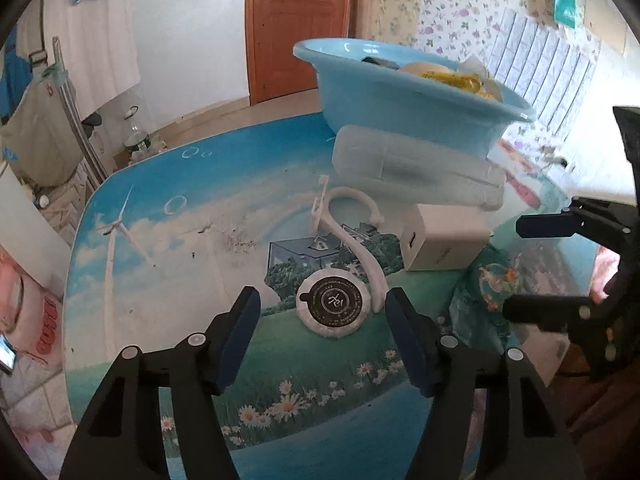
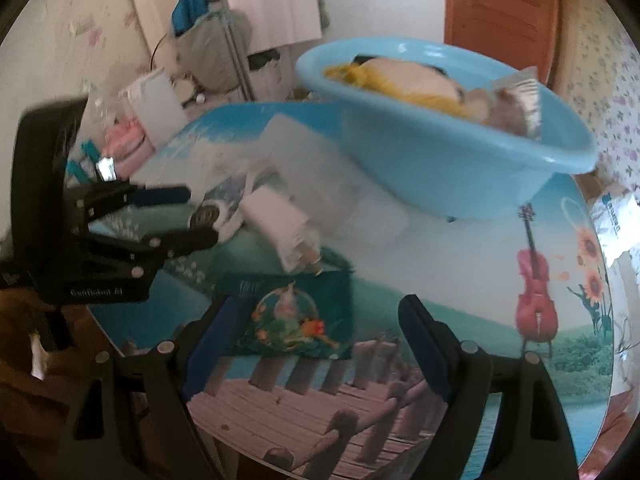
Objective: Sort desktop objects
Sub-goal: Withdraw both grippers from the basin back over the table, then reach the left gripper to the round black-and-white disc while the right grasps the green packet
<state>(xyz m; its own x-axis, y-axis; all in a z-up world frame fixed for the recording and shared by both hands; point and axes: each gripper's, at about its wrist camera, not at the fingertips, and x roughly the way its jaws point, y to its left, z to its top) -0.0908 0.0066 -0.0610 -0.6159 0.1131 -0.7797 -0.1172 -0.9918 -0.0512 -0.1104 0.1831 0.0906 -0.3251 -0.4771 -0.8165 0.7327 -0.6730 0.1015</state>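
Note:
A round wrapped soap [image 1: 331, 305] with a dark label lies on the picture-printed table [image 1: 168, 264], just ahead of my open left gripper [image 1: 322, 320]. A white plastic hook [image 1: 352, 232] curves beside it. Behind are a white charger cube [image 1: 444, 240], a frosted plastic case [image 1: 412, 168] and a blue basin [image 1: 404, 92] holding yellow and pale items. A green printed packet [image 2: 292, 316] lies just ahead of my open right gripper [image 2: 316, 328]. The right gripper shows at the right of the left wrist view [image 1: 516, 268]; the left gripper shows at the left of the right wrist view [image 2: 196, 216].
The table edge curves close on the left [image 1: 80, 248] and near the front [image 2: 240, 448]. A brown door [image 1: 300, 20] and a clothes rack [image 2: 224, 52] stand beyond the table. Pink bags [image 1: 28, 312] lie on the floor to the left.

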